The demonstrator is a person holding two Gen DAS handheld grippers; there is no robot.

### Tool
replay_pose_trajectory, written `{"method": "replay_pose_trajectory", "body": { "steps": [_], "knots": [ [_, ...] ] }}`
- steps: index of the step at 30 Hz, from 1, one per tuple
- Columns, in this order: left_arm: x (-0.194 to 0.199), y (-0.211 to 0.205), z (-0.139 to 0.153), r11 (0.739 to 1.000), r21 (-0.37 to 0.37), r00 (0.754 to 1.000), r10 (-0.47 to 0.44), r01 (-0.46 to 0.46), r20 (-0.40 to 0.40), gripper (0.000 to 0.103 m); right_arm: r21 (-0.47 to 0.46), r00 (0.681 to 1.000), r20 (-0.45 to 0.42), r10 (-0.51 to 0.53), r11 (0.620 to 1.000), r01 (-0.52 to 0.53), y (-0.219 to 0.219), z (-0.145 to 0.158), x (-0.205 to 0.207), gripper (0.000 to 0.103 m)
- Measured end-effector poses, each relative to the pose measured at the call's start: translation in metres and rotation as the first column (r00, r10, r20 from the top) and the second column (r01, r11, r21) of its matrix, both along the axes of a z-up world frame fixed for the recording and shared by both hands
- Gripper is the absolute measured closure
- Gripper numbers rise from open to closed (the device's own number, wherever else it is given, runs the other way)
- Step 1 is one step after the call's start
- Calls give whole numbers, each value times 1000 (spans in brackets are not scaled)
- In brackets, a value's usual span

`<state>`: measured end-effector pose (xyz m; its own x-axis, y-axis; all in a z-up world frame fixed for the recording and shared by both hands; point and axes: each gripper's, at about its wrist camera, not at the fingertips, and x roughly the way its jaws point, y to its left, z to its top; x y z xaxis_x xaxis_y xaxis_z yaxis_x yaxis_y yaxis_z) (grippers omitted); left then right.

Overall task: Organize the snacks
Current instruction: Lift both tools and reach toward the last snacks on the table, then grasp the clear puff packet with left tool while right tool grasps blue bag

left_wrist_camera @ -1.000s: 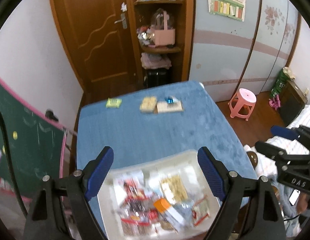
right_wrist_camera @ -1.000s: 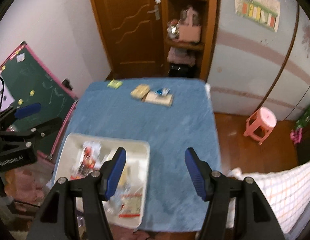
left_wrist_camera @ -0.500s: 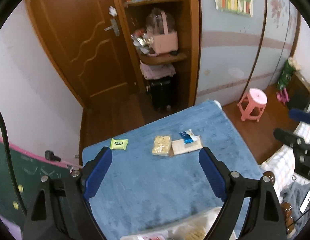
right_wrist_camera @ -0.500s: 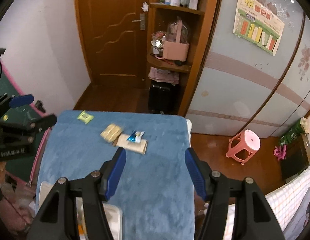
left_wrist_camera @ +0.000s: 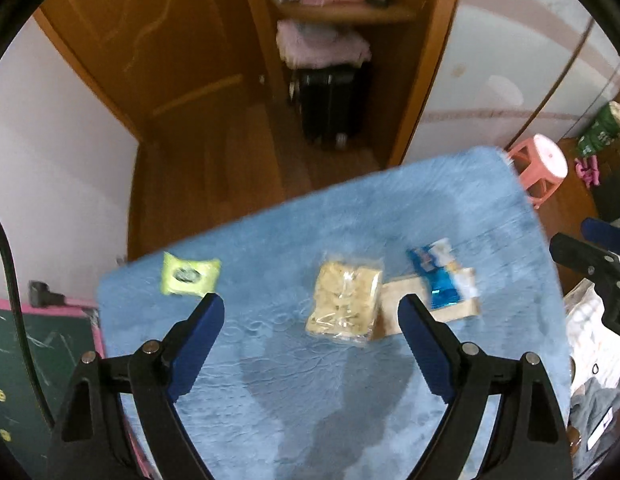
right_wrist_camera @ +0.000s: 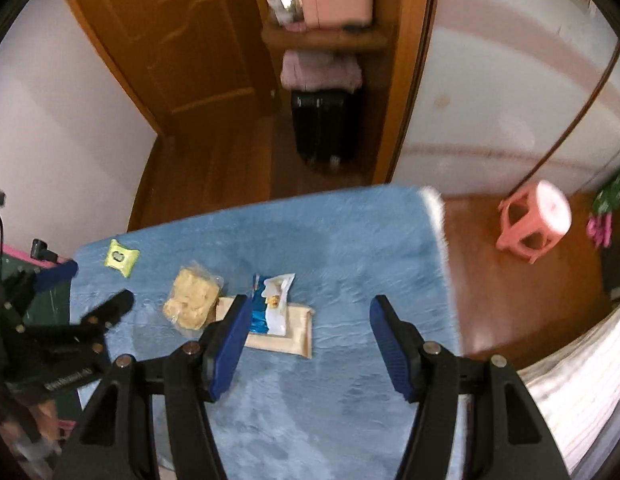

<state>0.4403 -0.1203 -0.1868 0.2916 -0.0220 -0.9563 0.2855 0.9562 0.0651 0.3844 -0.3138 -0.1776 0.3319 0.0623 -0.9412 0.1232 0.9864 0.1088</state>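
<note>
Blue tablecloth [left_wrist_camera: 294, 400] carries a green packet [left_wrist_camera: 188, 276] at ten o'clock and a clear cracker bag [left_wrist_camera: 345, 300] at centre. Both the left gripper [left_wrist_camera: 310, 320] and right gripper [right_wrist_camera: 306, 320] hover empty, jaws spread wide.

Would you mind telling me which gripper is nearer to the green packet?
Left. The left gripper has one finger just below the green packet; the right gripper hangs farther right, past the blue wrapper.

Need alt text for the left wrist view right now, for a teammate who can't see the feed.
The open, empty left gripper hovers over a blue-covered table, framing a clear pack of pale snacks. Right of it, a blue-and-white packet lies on a beige flat pack; a small green packet sits far left. The right gripper shows at the right edge.
</note>
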Motion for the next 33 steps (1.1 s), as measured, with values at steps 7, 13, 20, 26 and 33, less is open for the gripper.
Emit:
{"method": "replay_pose_trajectory", "body": {
  "steps": [7,13,20,26,33],
  "knots": [
    [17,0,-77,999,-27,991,29,-32,-127,15,59,993,-119,-12,998,19,20,-79,31,41],
    [20,-6,-106,999,-39,987,30,-36,-155,15,74,986,-167,3,997,10,30,-112,48,41],
    [23,-8,-125,996,-58,983,54,-65,-178,15,98,979,-200,27,995,-7,38,-135,51,41],
    [24,-3,-139,991,-85,977,84,-102,-198,14,157,984,-170,45,987,-18,37,-135,46,74],
    [11,12,-135,983,-132,977,102,-128,-187,44,114,994,-104,43,993,-31,33,-117,18,76]
  ]
}}
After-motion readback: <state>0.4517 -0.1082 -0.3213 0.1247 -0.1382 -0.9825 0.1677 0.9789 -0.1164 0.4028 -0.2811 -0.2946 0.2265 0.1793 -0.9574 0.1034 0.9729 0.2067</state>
